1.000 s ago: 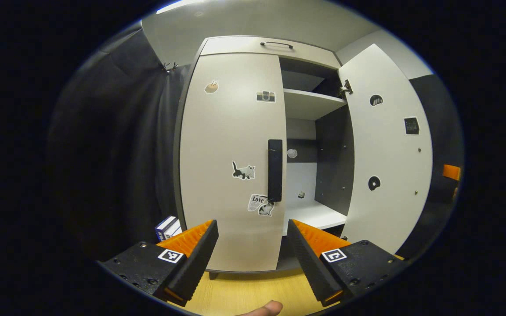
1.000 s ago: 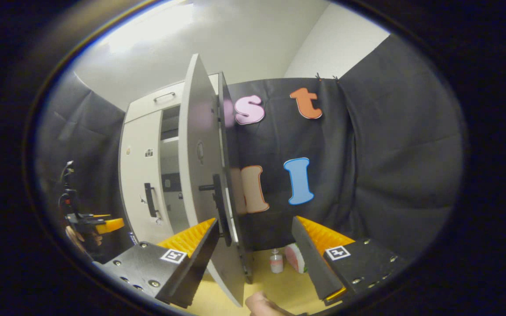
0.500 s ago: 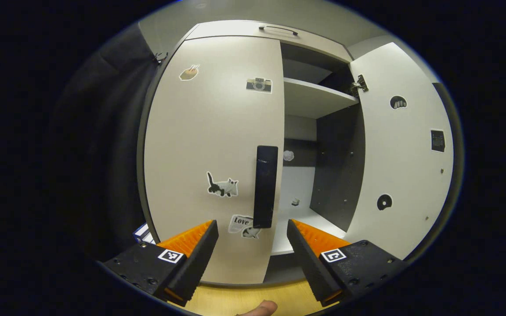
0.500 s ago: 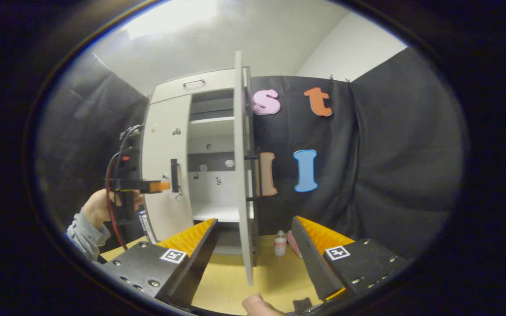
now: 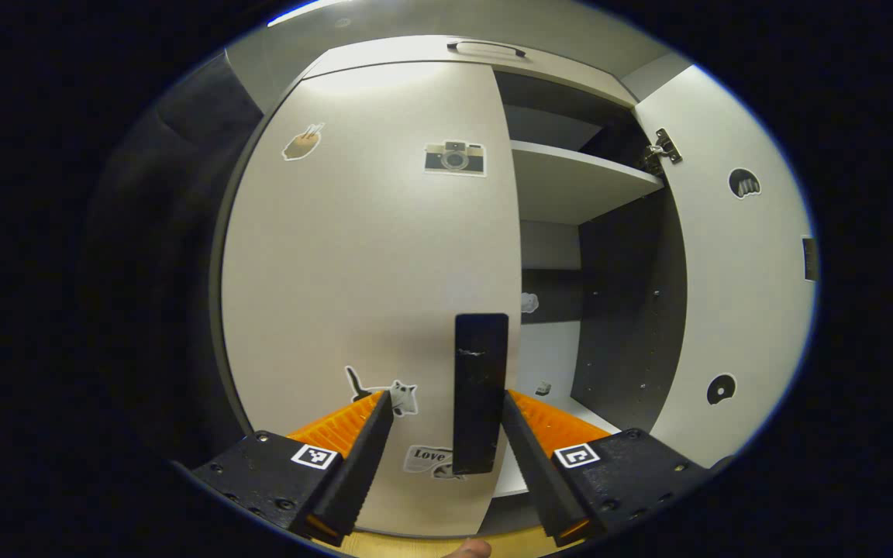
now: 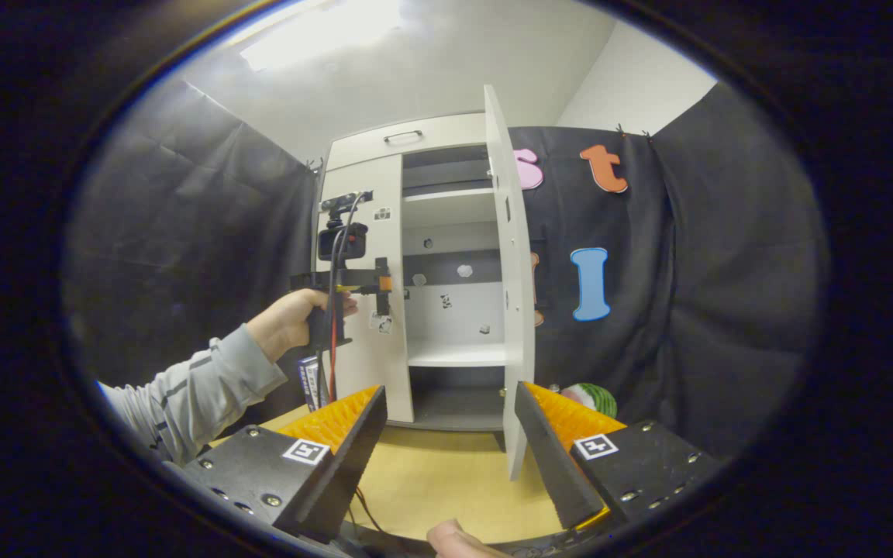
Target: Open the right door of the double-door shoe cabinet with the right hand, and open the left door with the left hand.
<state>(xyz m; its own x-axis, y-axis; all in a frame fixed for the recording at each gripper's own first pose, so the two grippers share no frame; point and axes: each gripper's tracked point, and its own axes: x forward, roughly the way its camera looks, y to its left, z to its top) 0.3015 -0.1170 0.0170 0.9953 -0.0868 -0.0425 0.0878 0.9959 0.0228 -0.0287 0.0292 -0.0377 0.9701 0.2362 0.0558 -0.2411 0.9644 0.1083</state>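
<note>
In the left gripper view the cabinet's left door (image 5: pixel 369 256) is closed, pale with several stickers. Its black vertical handle (image 5: pixel 480 391) stands between the fingers of my left gripper (image 5: pixel 446 407), which is open; the handle sits close to the right finger. The right door (image 5: pixel 733 271) hangs swung wide open. In the right gripper view the cabinet (image 6: pixel 446 271) is farther off, with the right door (image 6: pixel 516 294) seen nearly edge-on. A hand holds the left gripper (image 6: pixel 380 283) at the left door's handle. My right gripper (image 6: pixel 450 411) is open and holds nothing.
White shelves (image 6: pixel 454 355) show inside the cabinet, and a top drawer with a handle (image 6: pixel 402 136) sits above. A blue-and-white box (image 6: pixel 308 380) stands left of the cabinet, a watermelon-like ball (image 6: pixel 590 397) to the right. A grey sleeve (image 6: pixel 198 391) crosses the wooden surface (image 6: pixel 431 480).
My left gripper has moved in on the left door until the handle stands between its fingers. My right gripper has drawn back from the right door, which now stands wide open.
</note>
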